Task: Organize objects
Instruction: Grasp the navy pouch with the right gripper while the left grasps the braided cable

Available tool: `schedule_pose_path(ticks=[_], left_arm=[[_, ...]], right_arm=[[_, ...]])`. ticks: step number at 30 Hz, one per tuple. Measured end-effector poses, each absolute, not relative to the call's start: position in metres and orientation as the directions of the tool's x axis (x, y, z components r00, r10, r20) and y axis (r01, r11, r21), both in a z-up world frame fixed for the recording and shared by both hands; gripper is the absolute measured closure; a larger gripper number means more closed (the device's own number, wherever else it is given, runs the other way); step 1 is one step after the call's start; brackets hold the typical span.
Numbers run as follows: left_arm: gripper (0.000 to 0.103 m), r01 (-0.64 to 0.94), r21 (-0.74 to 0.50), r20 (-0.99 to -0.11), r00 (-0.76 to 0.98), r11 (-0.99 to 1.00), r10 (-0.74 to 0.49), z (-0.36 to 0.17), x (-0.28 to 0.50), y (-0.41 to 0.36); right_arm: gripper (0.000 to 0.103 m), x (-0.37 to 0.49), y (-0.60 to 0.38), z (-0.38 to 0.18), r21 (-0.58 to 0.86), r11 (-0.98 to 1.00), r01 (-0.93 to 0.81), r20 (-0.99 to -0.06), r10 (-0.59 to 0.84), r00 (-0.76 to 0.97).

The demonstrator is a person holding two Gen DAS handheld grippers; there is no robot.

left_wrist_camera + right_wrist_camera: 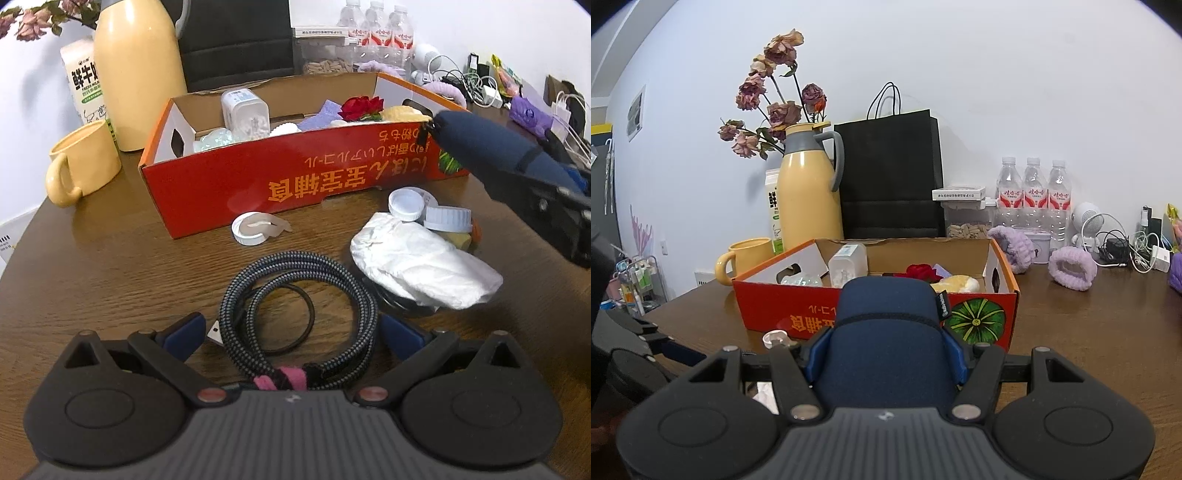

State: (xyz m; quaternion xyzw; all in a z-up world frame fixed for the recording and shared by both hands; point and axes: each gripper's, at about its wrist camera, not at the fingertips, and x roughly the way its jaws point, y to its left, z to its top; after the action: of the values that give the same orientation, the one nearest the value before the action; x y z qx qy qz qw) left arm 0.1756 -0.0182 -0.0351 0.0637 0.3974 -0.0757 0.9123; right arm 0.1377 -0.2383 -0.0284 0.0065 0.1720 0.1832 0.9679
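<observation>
One view shows coiled cable (295, 314), other navy pouch (886, 332)

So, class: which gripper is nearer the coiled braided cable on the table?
Left. The left gripper has the coiled braided cable between its open fingers; the right gripper holds a navy case beyond it.

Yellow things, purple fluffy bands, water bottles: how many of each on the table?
Yellow things: 2, the jug and the mug
Purple fluffy bands: 2
Water bottles: 3
Total: 7
</observation>
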Motion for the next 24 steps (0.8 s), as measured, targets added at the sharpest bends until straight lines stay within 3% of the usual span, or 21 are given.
schedule_pose_path(ticks=[10,14,24], left_arm=[[0.000,0.162,0.019,-0.705,0.702,0.987,-0.102,-0.040,0.171,-0.014],[0.013,0.142,0.018,-0.673,0.734,0.990,-0.093,-0.040,0.165,-0.013],[0.014,0.076,-0.039,-0.617,0.782,0.996,-0.084,-0.035,0.150,-0.002]], right_arm=[[0.042,0.132,-0.230,-0.032,0.039,0.935,-0.353,-0.331,0.346,0.878],[0.042,0.131,-0.227,-0.034,0.024,0.935,-0.354,-0.335,0.341,0.878],[0.042,0.129,-0.226,-0.034,0.009,0.939,-0.344,-0.330,0.327,0.885]])
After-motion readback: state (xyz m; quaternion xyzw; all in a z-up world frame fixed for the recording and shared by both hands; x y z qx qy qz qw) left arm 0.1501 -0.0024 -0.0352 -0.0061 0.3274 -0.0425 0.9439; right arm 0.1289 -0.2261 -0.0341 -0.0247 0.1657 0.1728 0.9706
